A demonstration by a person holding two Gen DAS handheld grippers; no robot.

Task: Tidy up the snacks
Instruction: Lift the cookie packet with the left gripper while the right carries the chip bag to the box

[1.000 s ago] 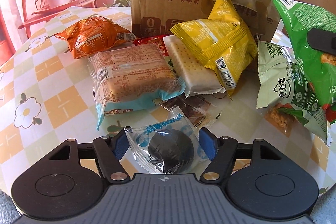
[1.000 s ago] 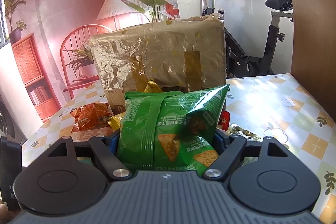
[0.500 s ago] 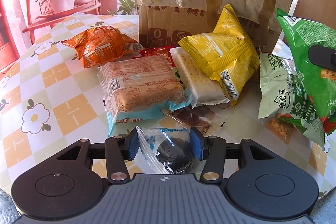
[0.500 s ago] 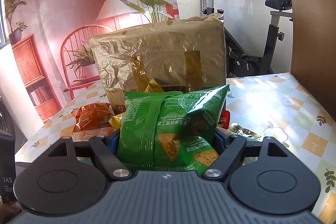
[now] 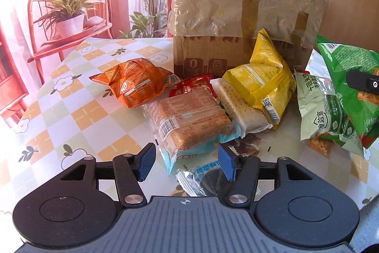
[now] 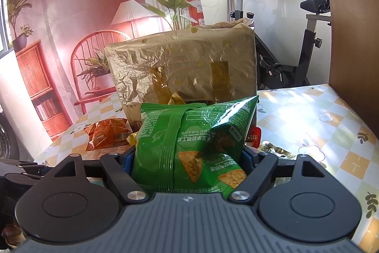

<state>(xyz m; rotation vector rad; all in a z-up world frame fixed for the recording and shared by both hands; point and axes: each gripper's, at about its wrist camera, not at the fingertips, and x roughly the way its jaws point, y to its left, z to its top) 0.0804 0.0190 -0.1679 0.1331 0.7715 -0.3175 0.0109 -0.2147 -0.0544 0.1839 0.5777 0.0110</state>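
Snacks: the cookie packet (image 5: 205, 181) lies on the table (image 5: 78, 115) just under the left gripper (image 5: 187, 161), whose jaws stand apart and have just been widening, seemingly clear of it. Beyond lies the biscuit pack (image 5: 189, 121). The right gripper (image 6: 187, 158) clamps the green chip bag (image 6: 189, 141).

The right tool (image 6: 187, 158) grips a green chip bag (image 6: 189, 141) before a wrapped box (image 6: 182, 65).

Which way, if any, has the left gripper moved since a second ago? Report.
Yes: the left gripper rose; the cardboard box sits lower in its view. Jaws just opening; cookie packet lies loose between.
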